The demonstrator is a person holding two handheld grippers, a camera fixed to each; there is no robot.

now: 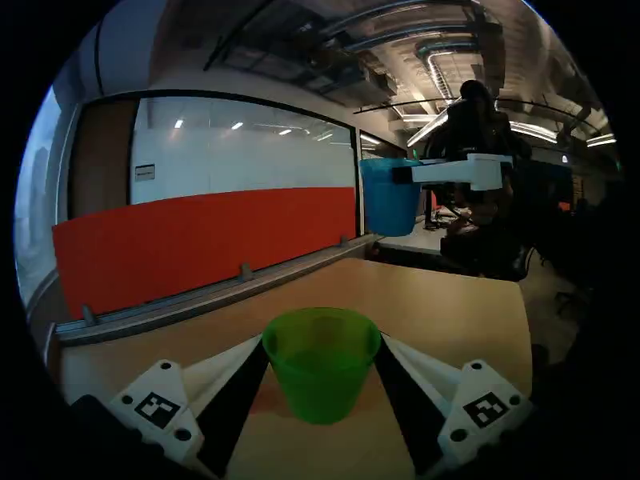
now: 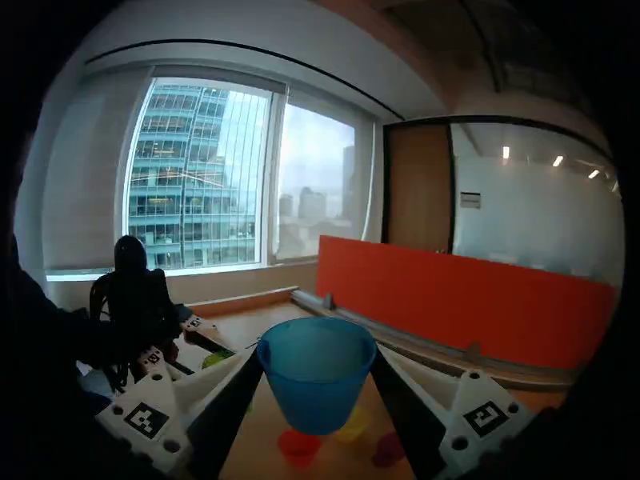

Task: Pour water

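Visibly, left hand-held gripper (image 1: 322,350) clamps green cup (image 1: 322,372); right hand-held gripper (image 2: 316,358) clamps blue cup (image 2: 316,388), contents unclear.

We've got our left gripper (image 1: 322,346) pinching a green cup (image 1: 322,366) from both sides, cup upright, wooden bench (image 1: 448,304) under it. Past the green cup, higher and a bit right, the right gripper (image 1: 402,171) holds a blue cup (image 1: 386,200). An orange panel (image 1: 200,232) runs behind, to the left.
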